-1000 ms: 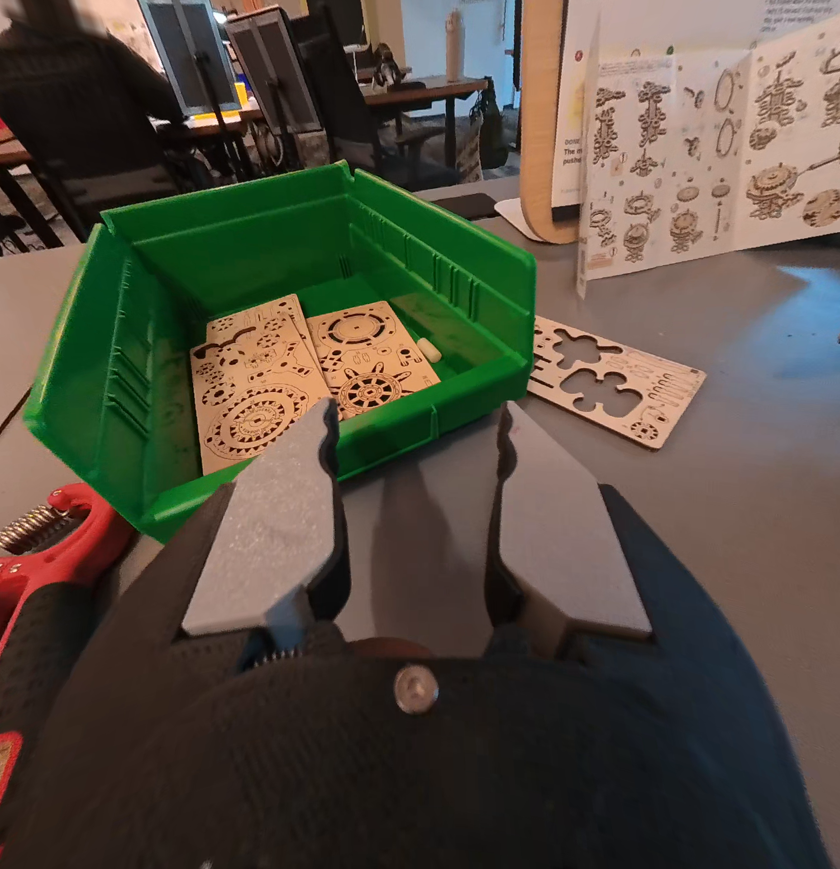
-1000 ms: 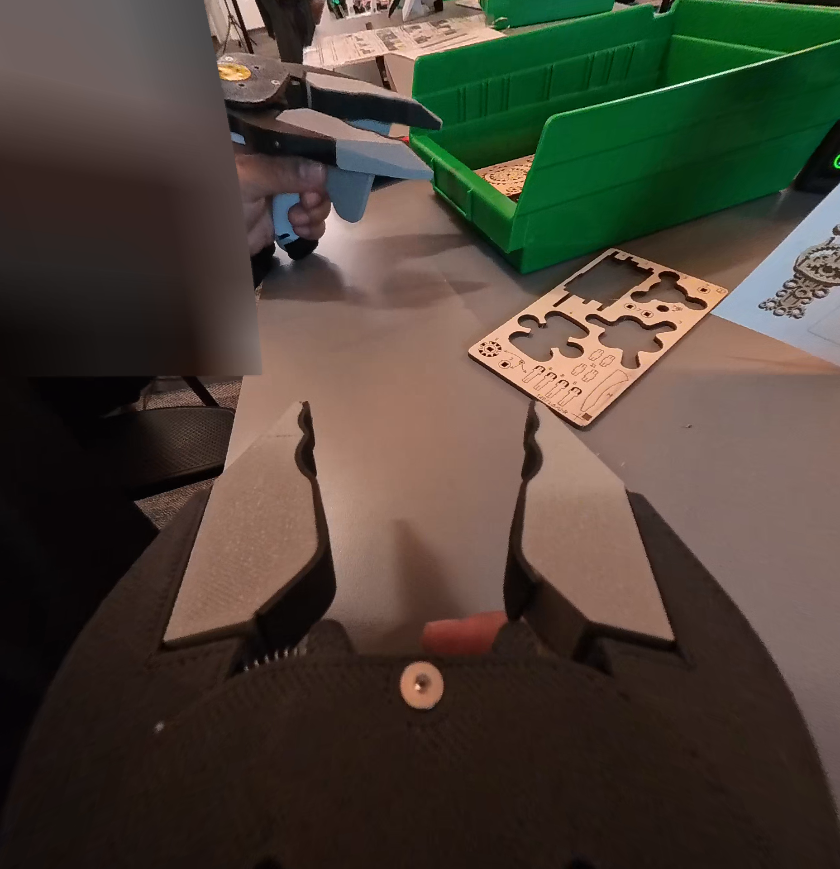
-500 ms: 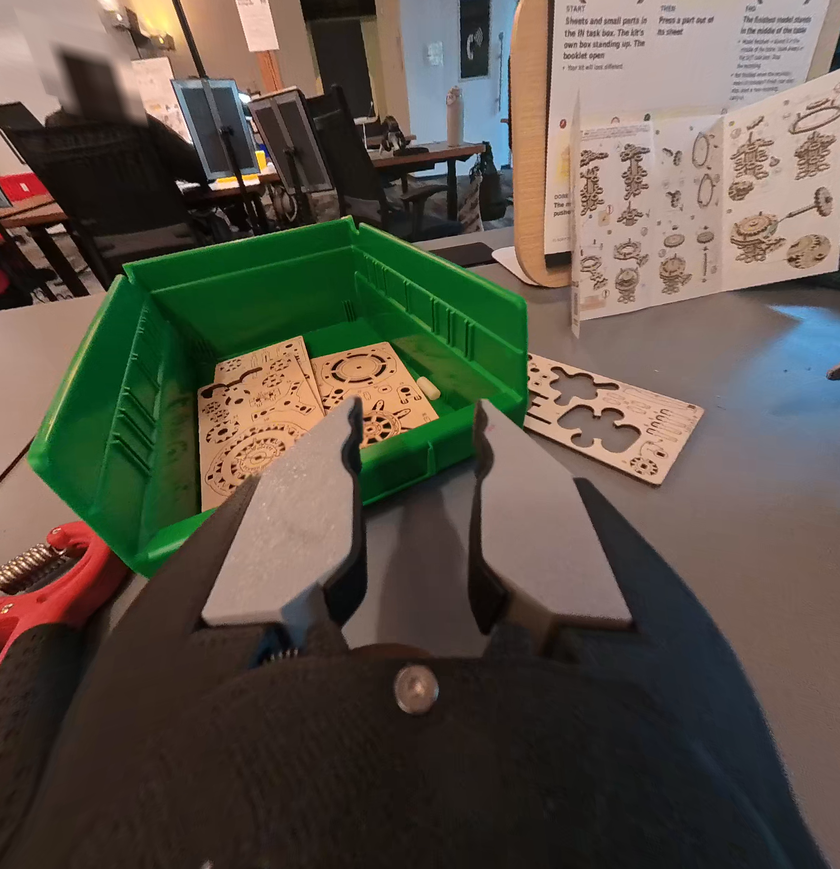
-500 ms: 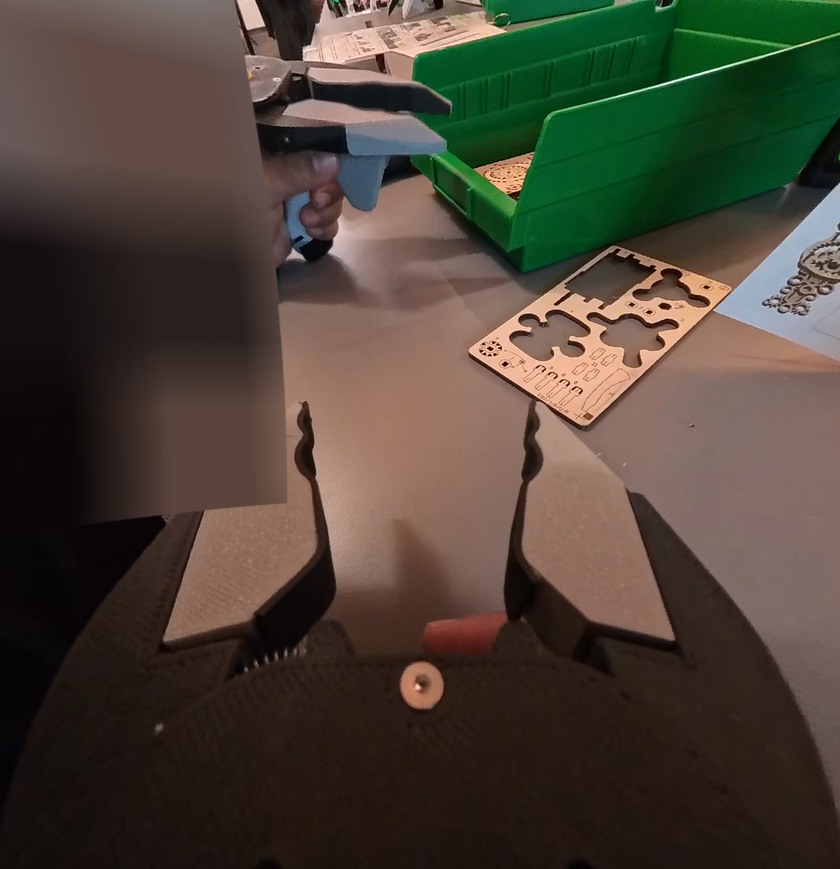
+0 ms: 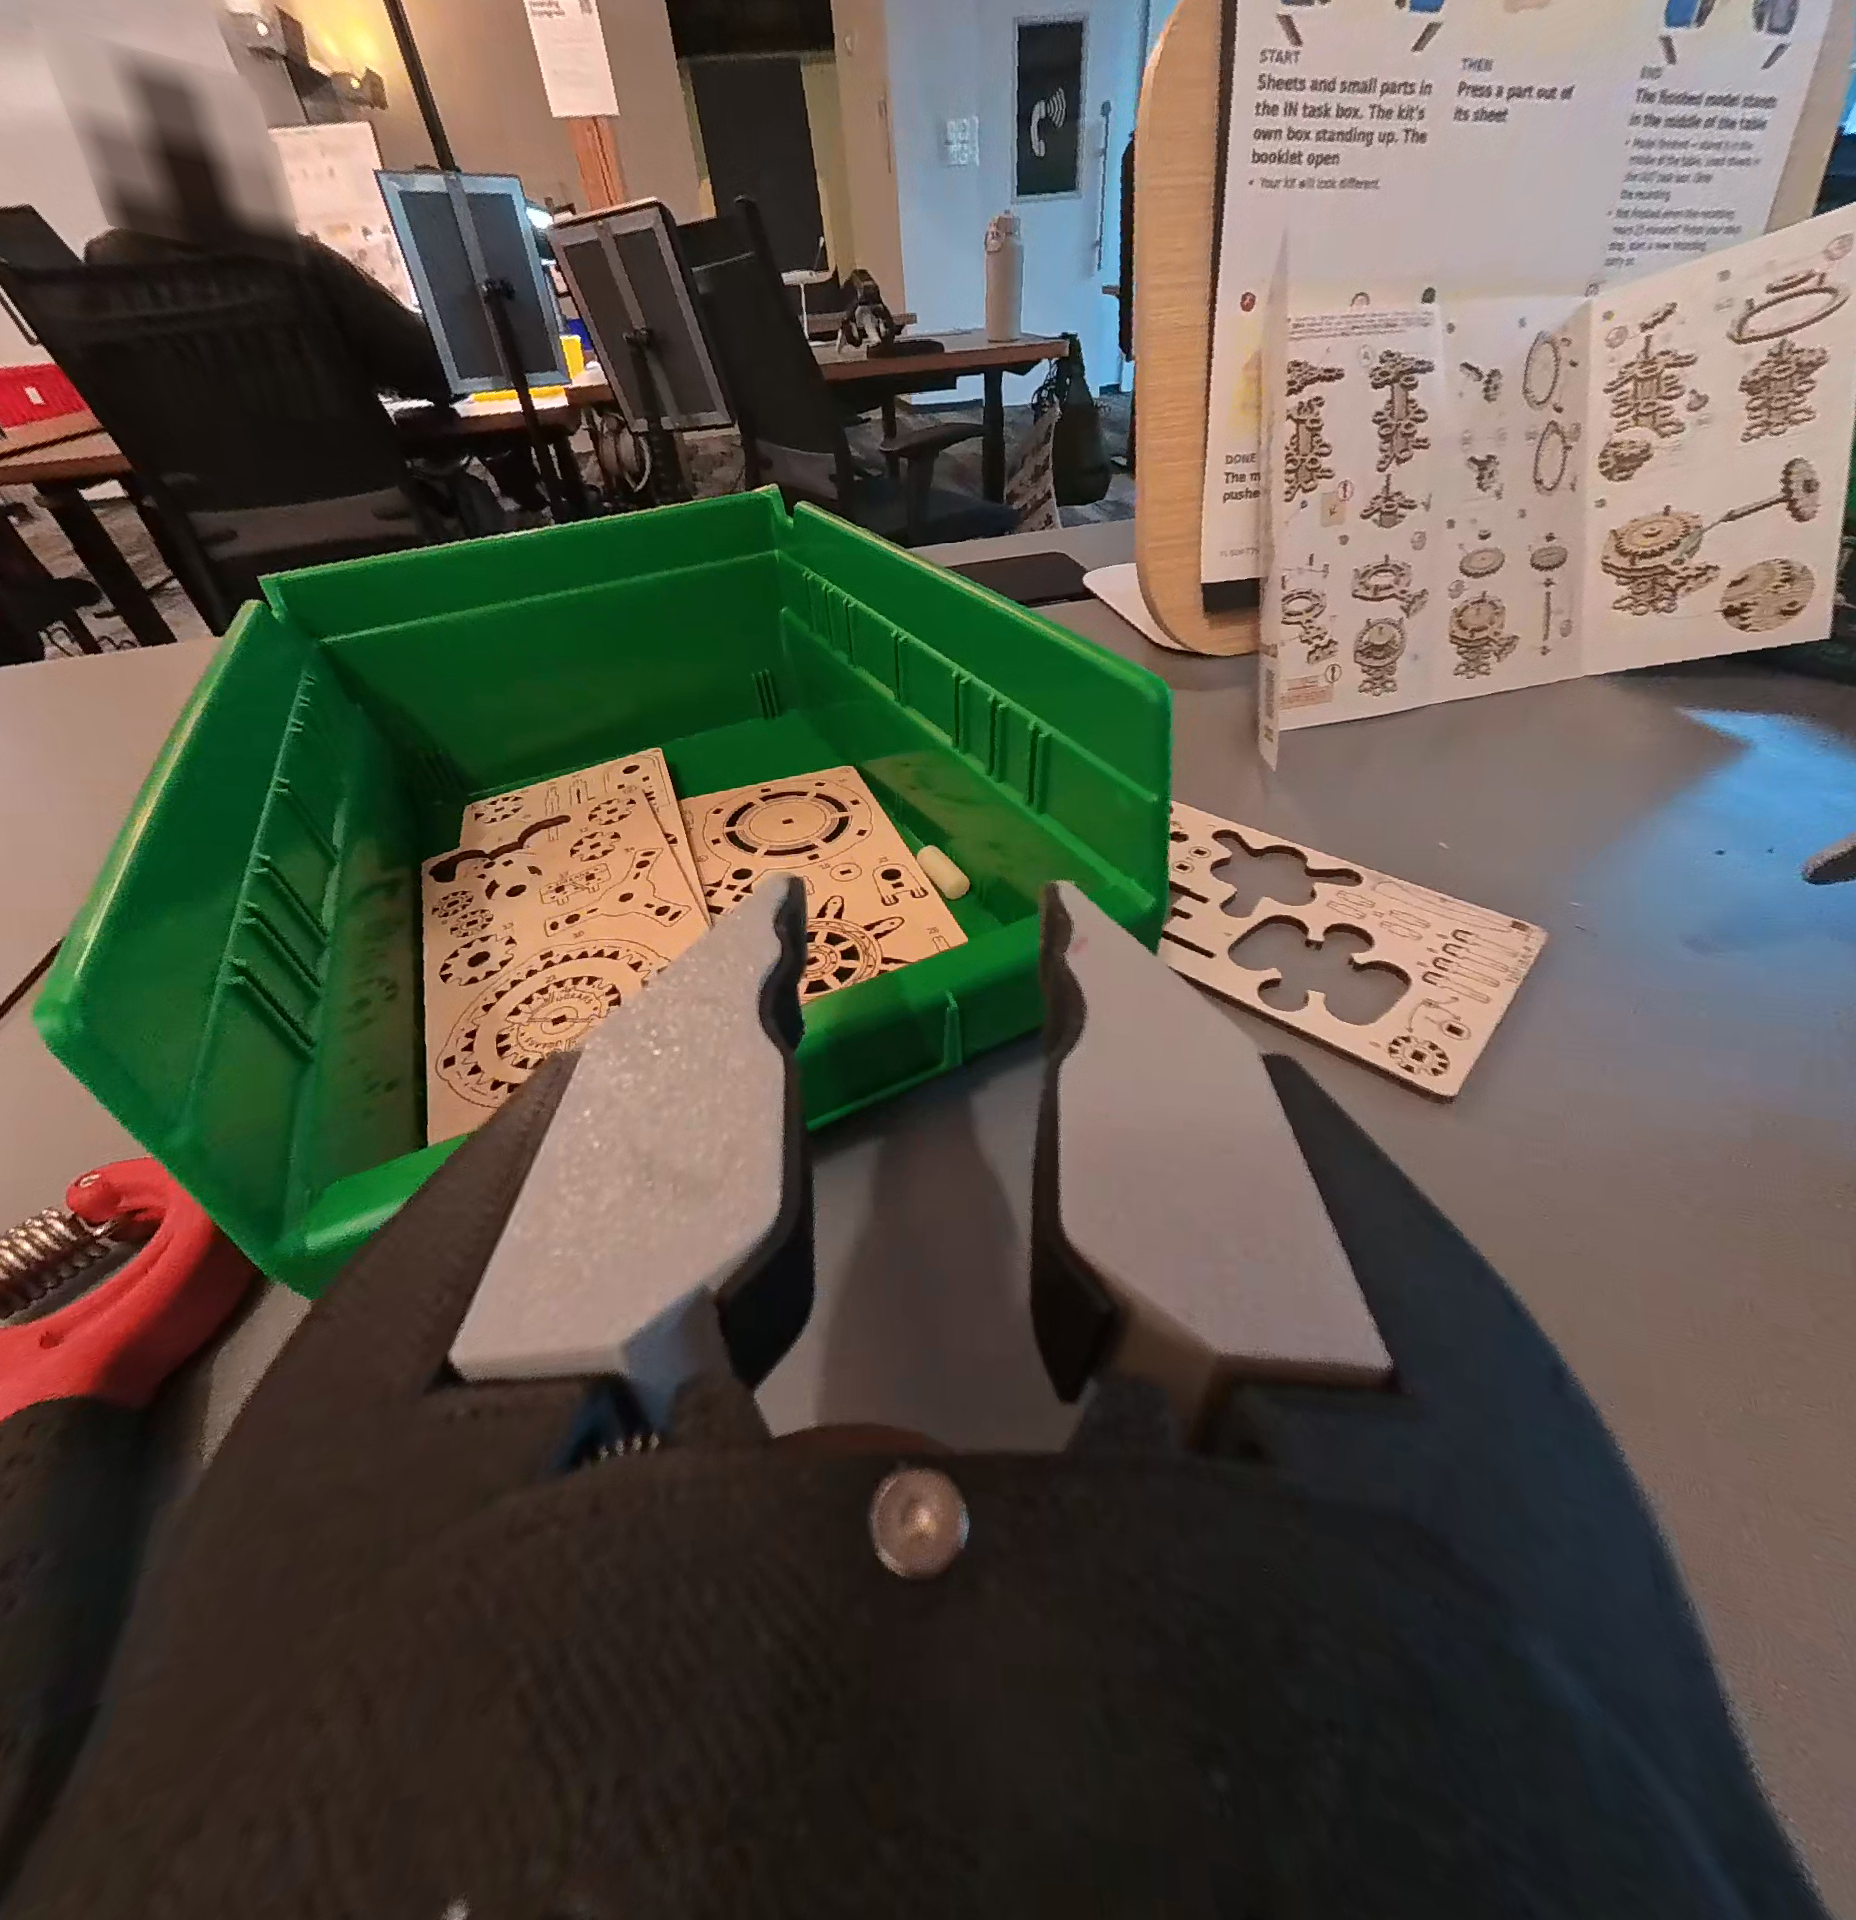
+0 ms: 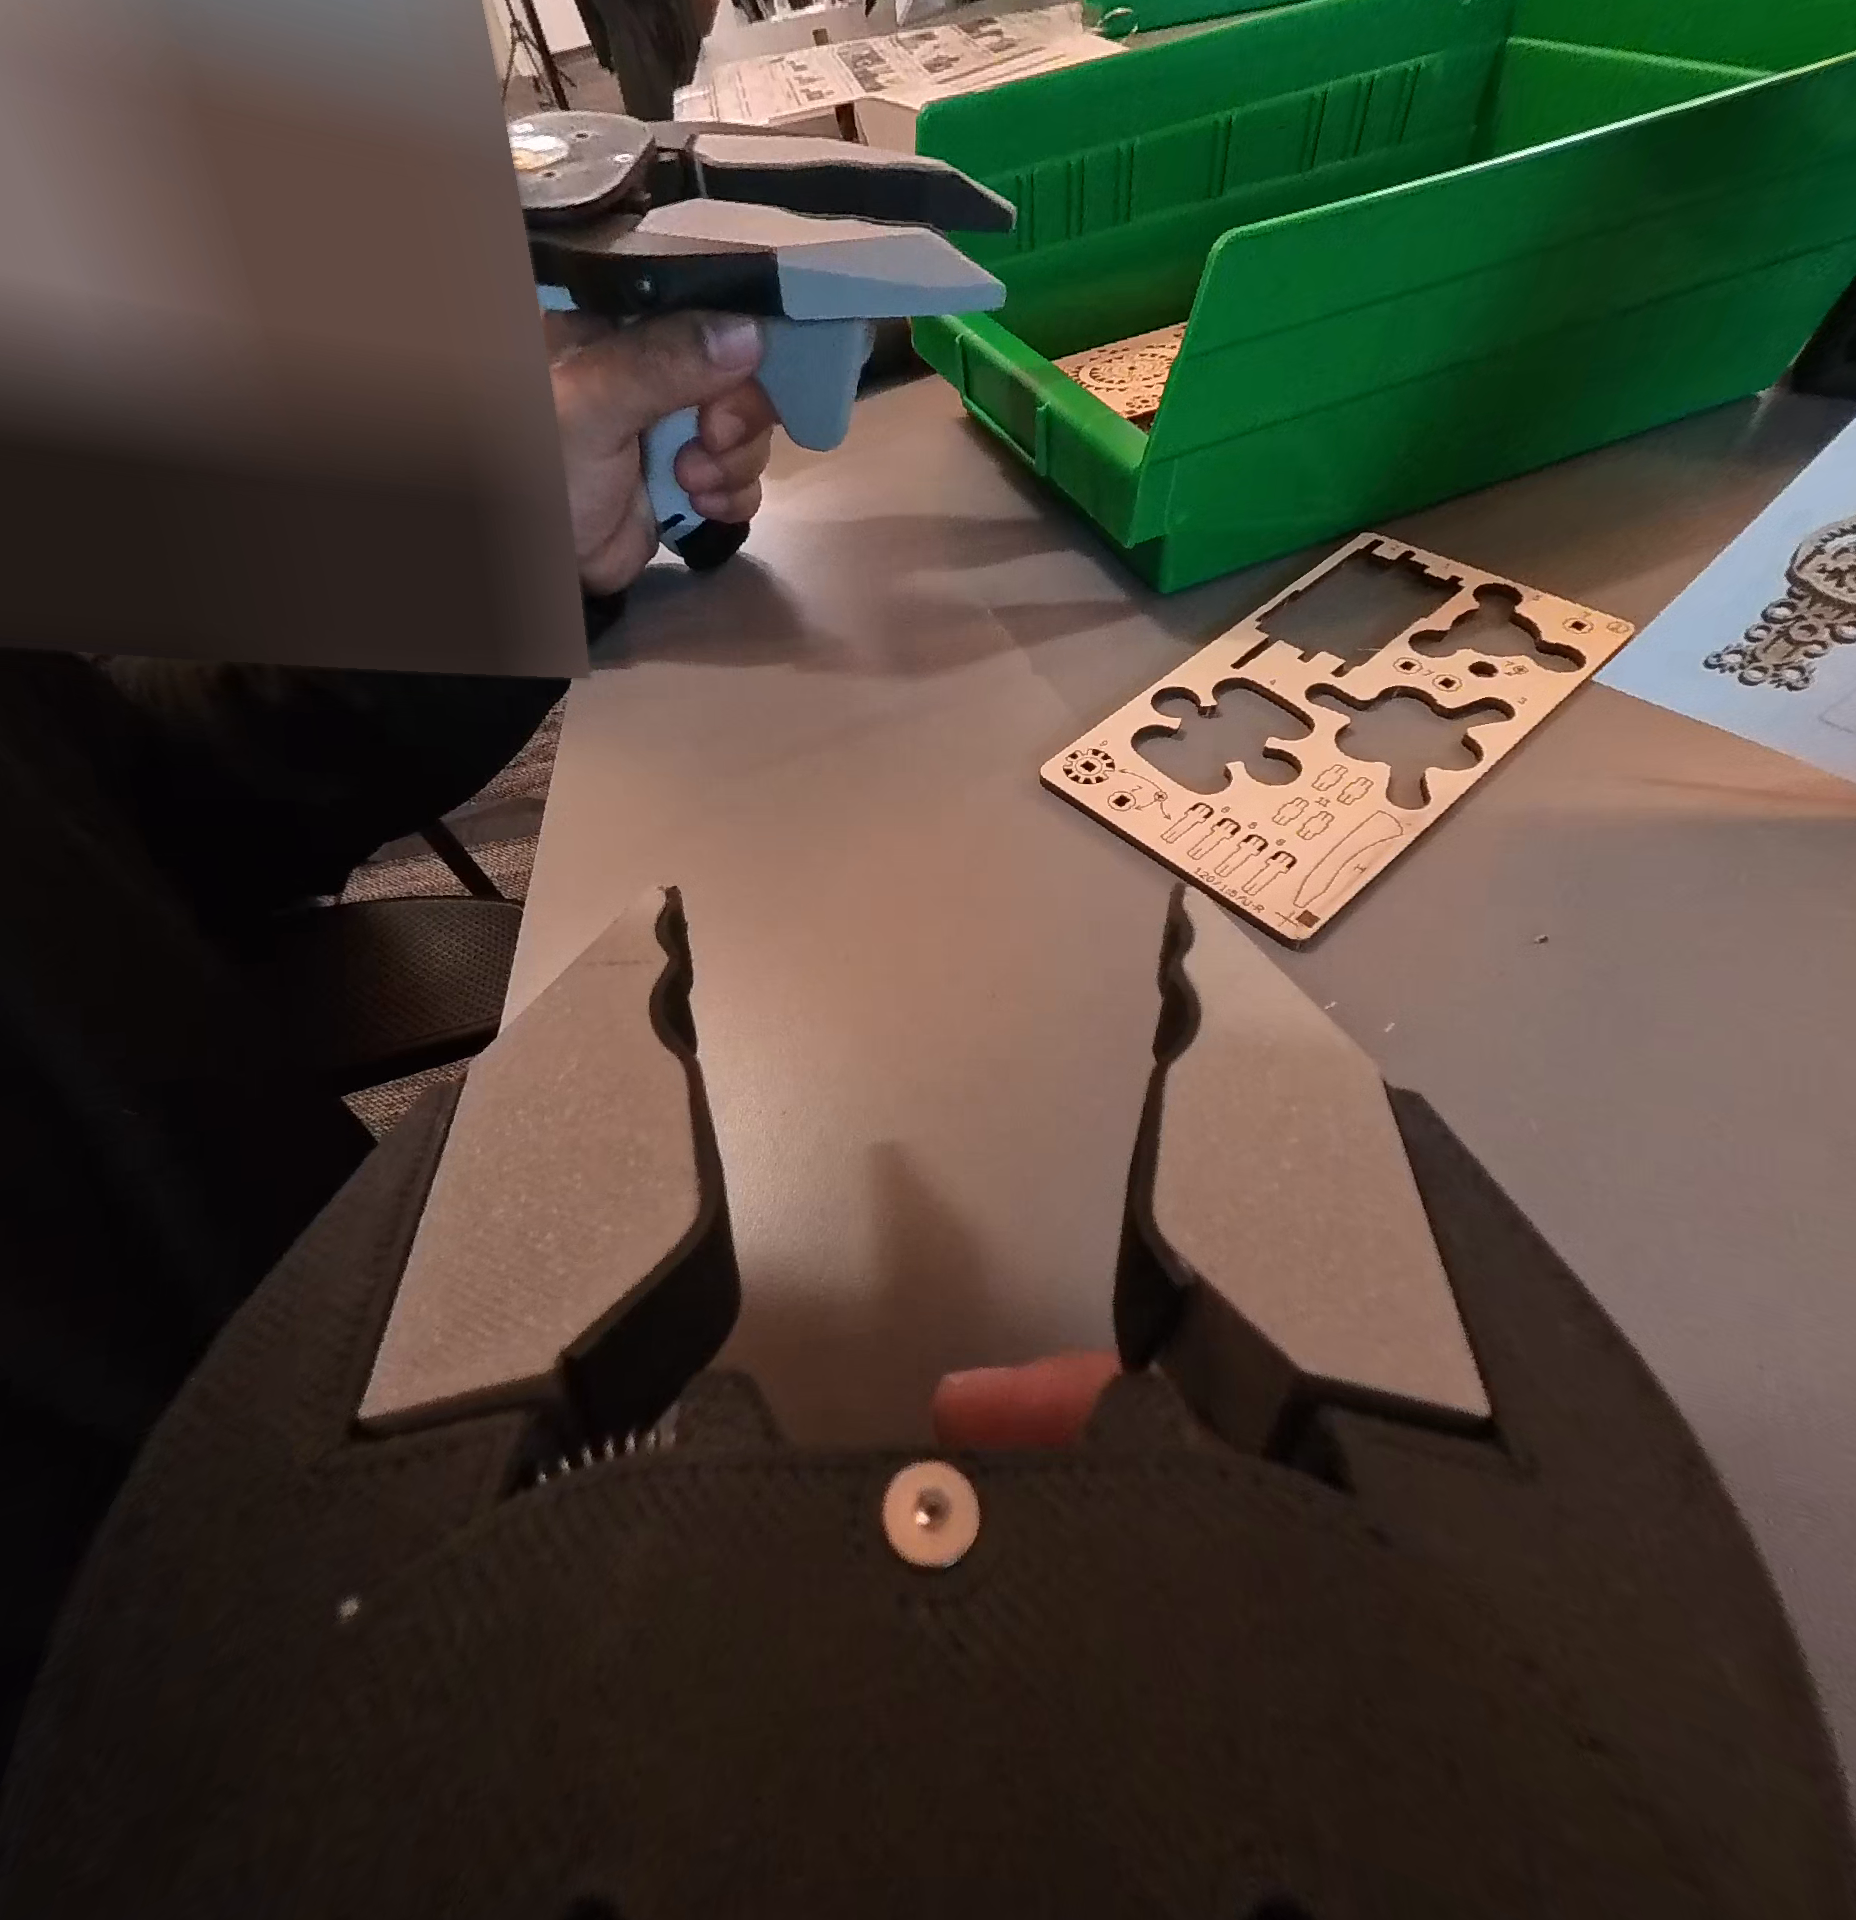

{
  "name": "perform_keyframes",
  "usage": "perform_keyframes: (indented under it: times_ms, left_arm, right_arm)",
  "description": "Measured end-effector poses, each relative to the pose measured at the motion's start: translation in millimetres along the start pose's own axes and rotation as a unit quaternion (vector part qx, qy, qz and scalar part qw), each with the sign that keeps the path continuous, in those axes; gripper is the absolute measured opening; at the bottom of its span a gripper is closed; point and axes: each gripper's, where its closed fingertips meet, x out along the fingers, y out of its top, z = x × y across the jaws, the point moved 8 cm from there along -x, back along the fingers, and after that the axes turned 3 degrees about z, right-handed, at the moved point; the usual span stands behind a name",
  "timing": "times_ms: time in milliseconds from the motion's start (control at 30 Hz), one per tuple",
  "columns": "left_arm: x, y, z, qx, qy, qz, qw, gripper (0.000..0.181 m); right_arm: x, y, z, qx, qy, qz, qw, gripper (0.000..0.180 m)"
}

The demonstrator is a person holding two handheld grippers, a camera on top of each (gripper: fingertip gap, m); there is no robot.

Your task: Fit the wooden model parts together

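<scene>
Raised and reopened since a moment ago, left gripper (image 5: 919,914) hovers, jaws spread and empty, before the green bin (image 5: 1017,717) of wooden sheets (image 5: 550,935). Right gripper (image 6: 919,925) gapes empty above the worktop (image 6: 851,810), punched-out sheet (image 6: 1339,727) ahead.

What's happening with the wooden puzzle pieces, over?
Left gripper open, empty, before green bin. Right gripper open, empty, over table. Wooden sheets in bin; punched sheet on table. Nothing blocking.
</scene>
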Motion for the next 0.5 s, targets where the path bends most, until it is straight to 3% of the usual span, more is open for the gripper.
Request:
perform_keyframes:
  times_ms: [500]
  left_arm:
    - [0.4, -0.3, 0.4, 0.004, 0.006, 0.000, 1.000, 0.041]
  right_arm:
    - [0.1, 0.0, -2.1, -0.010, 0.000, -0.001, 1.000, 0.088]
